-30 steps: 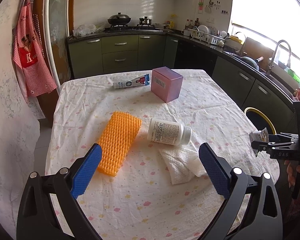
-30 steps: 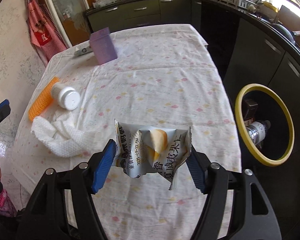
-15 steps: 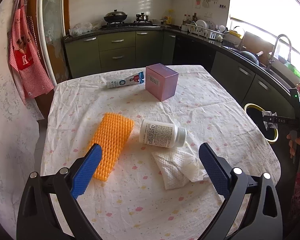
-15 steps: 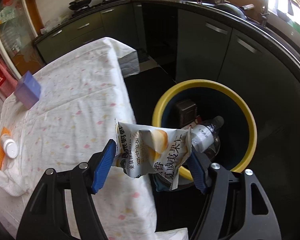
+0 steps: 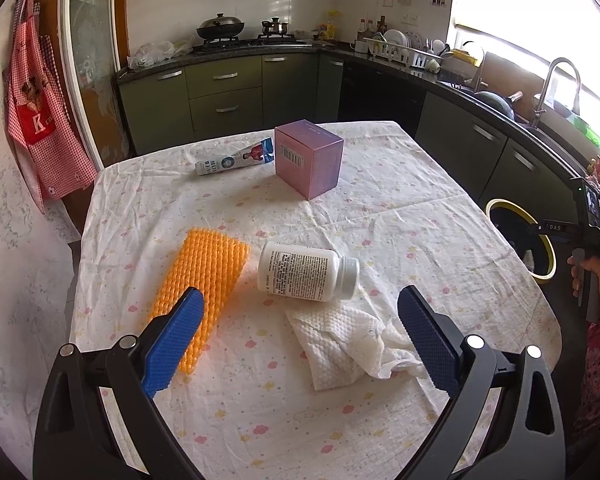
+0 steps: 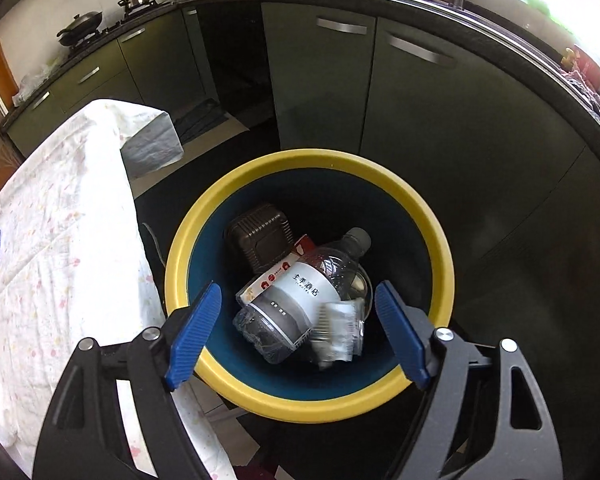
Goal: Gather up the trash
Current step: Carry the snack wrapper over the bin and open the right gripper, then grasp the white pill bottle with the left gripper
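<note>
My right gripper hangs over the yellow-rimmed bin with its jaws opening and nothing between them. The snack wrapper lies inside the bin beside a plastic bottle and a dark tray. My left gripper stands open above the table. Below it lie a crumpled paper towel, a white pill bottle on its side and an orange sponge. The right gripper's body and the hand holding it show at the right of the left wrist view, by the bin.
A pink box and a toothpaste tube sit at the far end of the cloth-covered table. Green kitchen cabinets curve behind the bin. The table's edge lies just left of the bin. An apron hangs at the left.
The right gripper swung from over the table to above the bin and let go of the snack wrapper, which now lies in the bin. The left gripper drifted slightly over the table.
</note>
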Action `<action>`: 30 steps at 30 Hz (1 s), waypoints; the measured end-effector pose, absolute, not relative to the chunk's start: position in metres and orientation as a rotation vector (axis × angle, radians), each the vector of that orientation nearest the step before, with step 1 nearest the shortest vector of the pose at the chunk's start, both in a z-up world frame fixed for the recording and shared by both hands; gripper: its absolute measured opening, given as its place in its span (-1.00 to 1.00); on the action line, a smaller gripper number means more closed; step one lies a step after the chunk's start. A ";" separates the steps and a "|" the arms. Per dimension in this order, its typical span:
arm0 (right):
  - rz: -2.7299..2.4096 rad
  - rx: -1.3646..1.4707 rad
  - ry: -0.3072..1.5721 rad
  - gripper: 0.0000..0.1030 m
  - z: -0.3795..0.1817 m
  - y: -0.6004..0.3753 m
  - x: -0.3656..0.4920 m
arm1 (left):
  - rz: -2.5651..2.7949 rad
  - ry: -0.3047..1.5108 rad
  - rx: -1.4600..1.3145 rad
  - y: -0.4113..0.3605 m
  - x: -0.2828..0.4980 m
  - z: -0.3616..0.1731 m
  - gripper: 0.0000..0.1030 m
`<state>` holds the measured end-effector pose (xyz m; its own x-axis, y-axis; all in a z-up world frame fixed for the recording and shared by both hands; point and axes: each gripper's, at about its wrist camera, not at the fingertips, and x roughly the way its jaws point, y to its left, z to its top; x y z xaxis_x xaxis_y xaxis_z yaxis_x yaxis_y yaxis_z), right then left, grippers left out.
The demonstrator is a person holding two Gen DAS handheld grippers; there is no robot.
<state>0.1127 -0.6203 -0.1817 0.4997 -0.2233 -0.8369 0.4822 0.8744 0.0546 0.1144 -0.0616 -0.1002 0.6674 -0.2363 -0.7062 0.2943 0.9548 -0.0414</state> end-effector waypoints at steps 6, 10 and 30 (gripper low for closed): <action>-0.380 0.285 0.939 0.50 -0.177 -0.592 0.088 | -0.306 0.803 0.084 -0.066 0.119 -0.106 0.86; -0.302 0.275 0.951 0.51 -0.180 -0.565 0.073 | -0.335 0.827 0.099 -0.071 0.122 -0.112 0.86; -0.165 0.248 0.966 0.51 -0.178 -0.515 0.077 | -0.391 0.990 0.174 -0.099 0.209 -0.167 0.86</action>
